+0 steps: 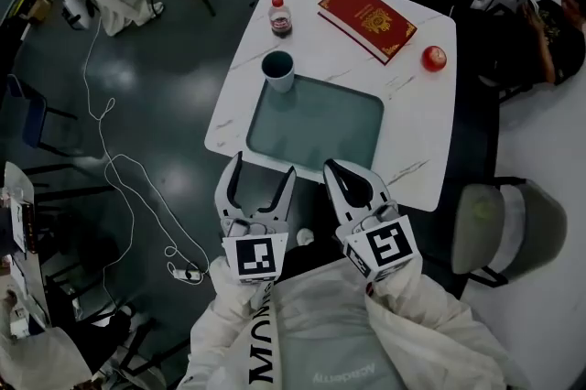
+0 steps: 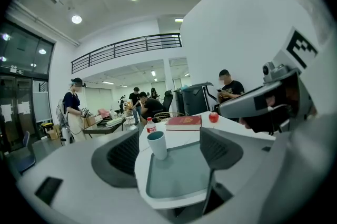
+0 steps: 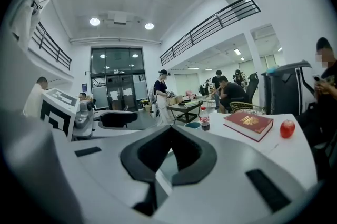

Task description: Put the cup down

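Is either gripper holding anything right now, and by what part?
Nothing is held. The left gripper is open and empty, the right gripper shut on nothing; the cup stands untouched.

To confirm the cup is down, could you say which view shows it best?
The left gripper view: the cup stands upright on the table, side-on, unobstructed. The head view shows it from above; the right gripper view, only its rim.

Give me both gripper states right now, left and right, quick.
Left gripper: open, holding nothing; the cup stands apart from it.
Right gripper: closed, holding nothing.
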The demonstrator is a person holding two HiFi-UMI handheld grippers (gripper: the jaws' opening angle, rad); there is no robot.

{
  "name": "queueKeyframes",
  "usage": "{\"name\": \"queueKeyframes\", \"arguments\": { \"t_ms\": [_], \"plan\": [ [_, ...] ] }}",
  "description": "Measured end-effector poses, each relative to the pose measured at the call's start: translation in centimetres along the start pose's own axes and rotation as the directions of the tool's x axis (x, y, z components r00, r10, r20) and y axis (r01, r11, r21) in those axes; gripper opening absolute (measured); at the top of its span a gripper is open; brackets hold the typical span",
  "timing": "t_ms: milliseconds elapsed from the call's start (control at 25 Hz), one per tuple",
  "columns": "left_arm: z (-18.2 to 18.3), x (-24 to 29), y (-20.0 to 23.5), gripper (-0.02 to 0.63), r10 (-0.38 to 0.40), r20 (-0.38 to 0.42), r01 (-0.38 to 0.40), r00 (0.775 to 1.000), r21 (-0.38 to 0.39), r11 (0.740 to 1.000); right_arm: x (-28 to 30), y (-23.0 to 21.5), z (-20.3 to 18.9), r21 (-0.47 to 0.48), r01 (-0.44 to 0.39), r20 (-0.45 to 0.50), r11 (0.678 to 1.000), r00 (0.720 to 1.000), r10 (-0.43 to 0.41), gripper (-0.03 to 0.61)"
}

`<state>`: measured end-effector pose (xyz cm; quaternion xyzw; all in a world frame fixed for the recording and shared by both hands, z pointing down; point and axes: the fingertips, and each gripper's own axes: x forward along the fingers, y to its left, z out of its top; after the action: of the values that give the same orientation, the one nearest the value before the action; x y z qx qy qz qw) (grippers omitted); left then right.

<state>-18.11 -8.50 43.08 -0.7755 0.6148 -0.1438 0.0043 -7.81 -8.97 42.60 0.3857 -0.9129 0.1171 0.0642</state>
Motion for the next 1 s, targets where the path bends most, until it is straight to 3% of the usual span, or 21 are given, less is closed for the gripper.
{"name": "queueKeyframes", "arguments": {
  "t_ms": [640,1000],
  "plan": [
    [4.4,-8.0,-3.7,0.253,-0.026,0.038,0.026,0.999,0.009,1.0,-6.8,3.8,4.7,-0.076,-0.008,0.076,0.997,0.997,0.013,0.005],
    [5.9,-11.3,-4.5,0.107,-0.034,0.07,0.033,0.997,0.007,0.999,-9.1,6.4,5.4,-0.087,-0.026,0.068,0.996,0.997,0.032,0.005]
  ]
}}
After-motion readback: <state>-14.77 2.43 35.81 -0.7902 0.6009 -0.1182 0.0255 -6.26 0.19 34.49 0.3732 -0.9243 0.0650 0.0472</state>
